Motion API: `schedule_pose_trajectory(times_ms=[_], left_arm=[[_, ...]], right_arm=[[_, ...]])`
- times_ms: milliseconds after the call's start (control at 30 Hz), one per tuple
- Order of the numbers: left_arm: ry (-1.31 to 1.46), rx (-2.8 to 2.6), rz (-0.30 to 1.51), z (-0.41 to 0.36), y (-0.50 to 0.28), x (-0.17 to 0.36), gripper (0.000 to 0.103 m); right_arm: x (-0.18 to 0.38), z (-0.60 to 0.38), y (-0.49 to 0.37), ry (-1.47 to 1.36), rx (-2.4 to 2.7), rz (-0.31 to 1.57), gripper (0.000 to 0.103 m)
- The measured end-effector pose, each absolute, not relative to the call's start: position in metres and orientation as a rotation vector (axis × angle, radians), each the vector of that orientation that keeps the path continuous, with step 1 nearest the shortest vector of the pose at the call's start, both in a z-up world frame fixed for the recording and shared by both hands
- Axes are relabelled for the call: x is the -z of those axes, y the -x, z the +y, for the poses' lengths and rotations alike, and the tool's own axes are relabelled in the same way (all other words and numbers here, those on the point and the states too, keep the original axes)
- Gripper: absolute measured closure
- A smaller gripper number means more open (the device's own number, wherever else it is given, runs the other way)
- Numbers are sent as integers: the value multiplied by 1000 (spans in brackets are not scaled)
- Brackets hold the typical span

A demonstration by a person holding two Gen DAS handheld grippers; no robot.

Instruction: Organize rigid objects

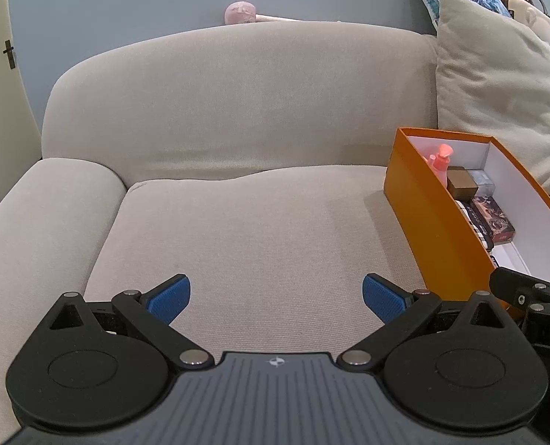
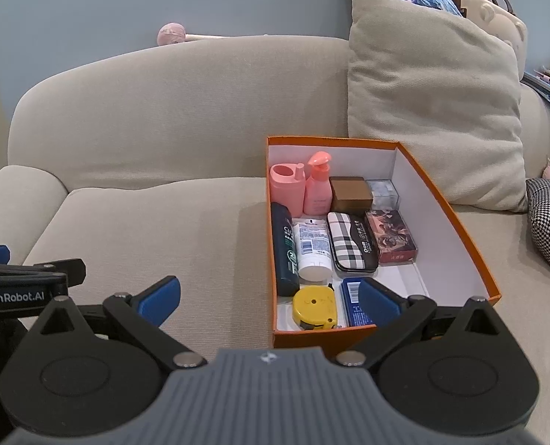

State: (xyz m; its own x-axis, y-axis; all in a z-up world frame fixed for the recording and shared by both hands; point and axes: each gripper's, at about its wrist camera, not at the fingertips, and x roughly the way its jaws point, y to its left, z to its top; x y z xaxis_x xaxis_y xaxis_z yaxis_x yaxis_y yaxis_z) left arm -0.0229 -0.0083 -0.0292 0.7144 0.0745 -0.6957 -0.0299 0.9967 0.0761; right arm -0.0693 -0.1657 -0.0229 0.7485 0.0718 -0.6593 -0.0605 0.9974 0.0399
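An orange box [image 2: 456, 218] with a white interior sits on the seat cushion of a beige sofa [image 2: 163, 222], its long axis running from the front edge of the seat back toward a beige cushion [image 2: 434, 111] leaning on the backrest. Inside, at the far end, a pink container [image 2: 286, 194] and a pink pump bottle [image 2: 317, 185] stand upright beside a brown box [image 2: 351, 193] and a small clear case [image 2: 384, 192]. In the middle a dark green bottle [image 2: 285, 248] and a white tube [image 2: 313, 248] lie lengthwise along the box, the tube's cap toward the near end; next to them lie a plaid case [image 2: 351, 243] and a reddish card box [image 2: 391, 235], whose print is too small to read. At the near end are a yellow tape measure [image 2: 315, 306] and a blue box [image 2: 353, 302].

The right gripper [image 2: 269, 296] hovers at the box's near end, jaws spread wide and holding nothing. The left gripper [image 1: 277, 294] is over bare seat to the left of the box, jaws equally wide and empty; its body reads "GenRobot.AI" in the right wrist view. The seat left of the box lies open up to the armrest [image 1: 49, 215].
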Motion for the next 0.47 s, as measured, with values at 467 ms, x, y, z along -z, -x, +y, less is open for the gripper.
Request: schedule_pose_trajectory(times_ms=[467], left_arm=[[-58,-55,762,-7,26,27,0]], right_arm=[[22,-166,70,-16,-74,721,1]])
